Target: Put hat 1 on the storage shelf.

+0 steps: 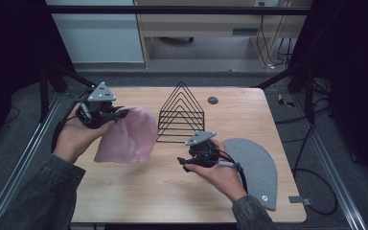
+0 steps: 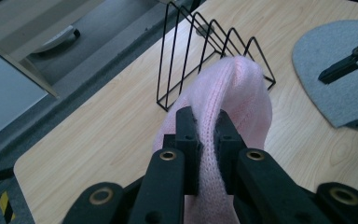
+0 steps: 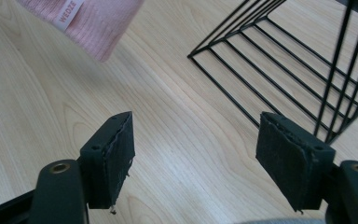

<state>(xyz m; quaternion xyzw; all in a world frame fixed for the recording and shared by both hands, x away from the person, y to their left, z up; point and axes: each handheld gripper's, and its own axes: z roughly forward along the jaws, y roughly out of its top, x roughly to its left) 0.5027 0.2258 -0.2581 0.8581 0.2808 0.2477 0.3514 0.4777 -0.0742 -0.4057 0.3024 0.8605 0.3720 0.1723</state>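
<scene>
Right gripper (image 1: 184, 163) sits low centre in the high view, jaws spread wide, nothing between them; in the right gripper view both pads (image 3: 116, 154) hang over bare wood tabletop (image 3: 177, 140). Grey felt piece (image 1: 254, 167) lies flat at lower right of the high view, just beside the right hand (image 1: 223, 175). Left gripper (image 1: 120, 114) at mid left is pinching the pink knit hat (image 1: 127, 136); in the left gripper view the jaws clamp a fold of knit at centre bottom, and the hat hangs off the table. Its white label (image 3: 68, 11) shows top left of the right gripper view. Black wire rack (image 1: 182, 115) stands farther back, upper centre, just right of the hat.
</scene>
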